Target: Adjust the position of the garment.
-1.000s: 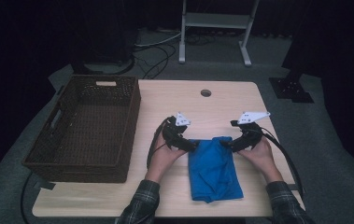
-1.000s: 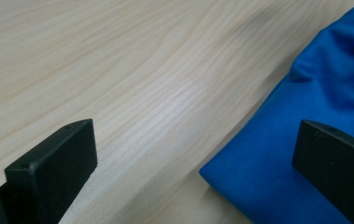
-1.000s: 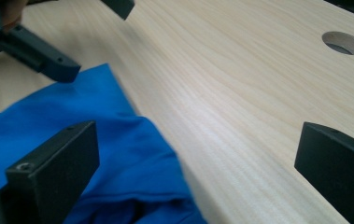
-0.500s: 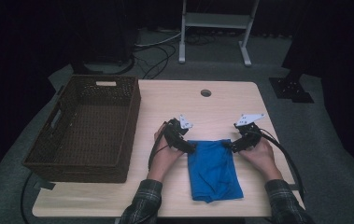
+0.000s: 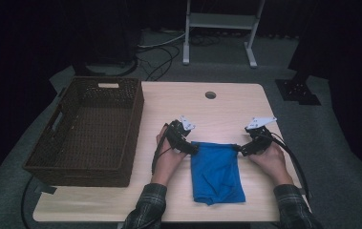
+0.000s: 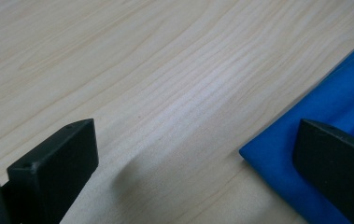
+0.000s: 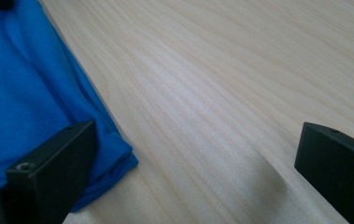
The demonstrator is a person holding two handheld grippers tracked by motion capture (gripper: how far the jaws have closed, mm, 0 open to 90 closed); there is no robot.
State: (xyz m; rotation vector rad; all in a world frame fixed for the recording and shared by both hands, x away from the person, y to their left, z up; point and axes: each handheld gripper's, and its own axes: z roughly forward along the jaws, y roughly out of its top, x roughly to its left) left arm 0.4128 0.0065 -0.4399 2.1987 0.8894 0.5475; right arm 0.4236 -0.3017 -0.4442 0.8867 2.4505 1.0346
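A blue cloth (image 5: 217, 171) lies folded flat on the light wooden table (image 5: 217, 112), near the front edge. My left gripper (image 5: 191, 148) sits at the cloth's far left corner and my right gripper (image 5: 240, 149) at its far right corner. In the left gripper view the left gripper (image 6: 195, 168) is open wide, one jaw over the corner of the blue cloth (image 6: 300, 140), the other over bare wood. The right gripper (image 7: 195, 168) is open too, with one jaw above the corner of the blue cloth (image 7: 25, 93). Nothing is gripped.
A dark brown wicker basket (image 5: 88, 129) stands on the table's left side, a little left of my left hand. A round cable hole (image 5: 210, 95) is in the tabletop at the back. A metal stand (image 5: 221, 28) rises from the floor behind the table.
Both grippers have shifted slightly toward the near edge and sit lower at the cloth's far corners. The cloth's far edge now lies straighter and flatter.
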